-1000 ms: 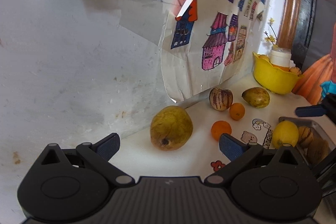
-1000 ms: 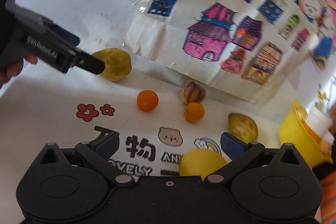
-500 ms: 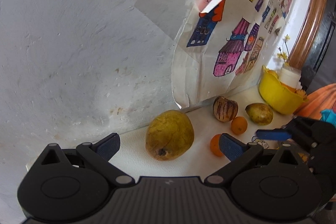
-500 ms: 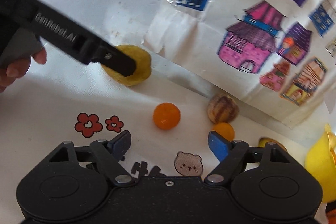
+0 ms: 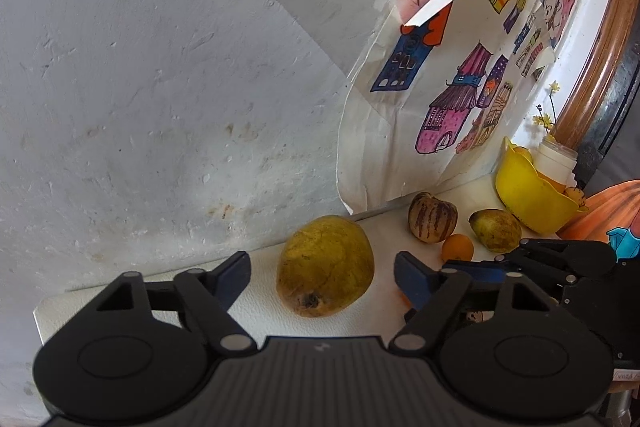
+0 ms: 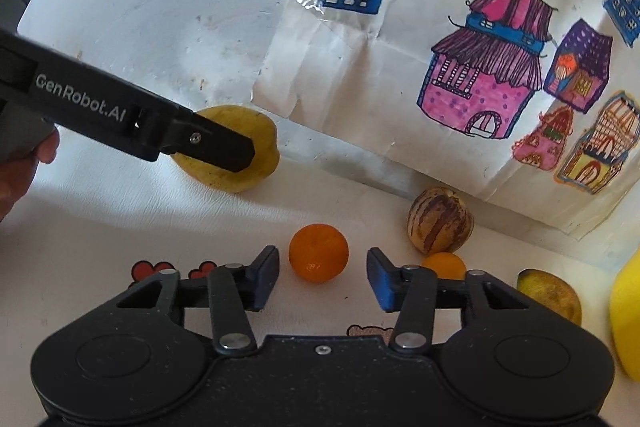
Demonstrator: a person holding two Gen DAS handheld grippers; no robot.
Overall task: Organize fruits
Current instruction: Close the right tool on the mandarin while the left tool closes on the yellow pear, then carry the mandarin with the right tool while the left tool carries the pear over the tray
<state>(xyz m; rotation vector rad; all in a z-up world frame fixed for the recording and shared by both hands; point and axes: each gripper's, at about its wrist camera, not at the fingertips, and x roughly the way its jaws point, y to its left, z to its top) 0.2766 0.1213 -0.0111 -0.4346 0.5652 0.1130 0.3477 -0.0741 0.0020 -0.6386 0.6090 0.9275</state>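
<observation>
A large yellow-green pear (image 5: 326, 265) lies on the white table by the wall. My left gripper (image 5: 322, 277) is open, its fingers on either side of the pear without touching. The pear also shows in the right wrist view (image 6: 264, 147), partly behind the left gripper's finger (image 6: 212, 147). My right gripper (image 6: 322, 269) is open around a small orange (image 6: 319, 253), apart from it. A striped brown fruit (image 6: 440, 225), a second small orange (image 6: 444, 265) and a smaller greenish pear (image 6: 550, 295) lie to the right.
A yellow bowl (image 5: 528, 195) holding a white jar stands at the far right by the wall. A paper sheet with coloured house drawings (image 6: 480, 67) hangs down the wall to the table. The tablecloth has printed red flowers (image 6: 148, 269).
Both grippers moved forward and lower. The left one closed in on the large pear; the right one came up around the small orange, which now sits between its fingers.
</observation>
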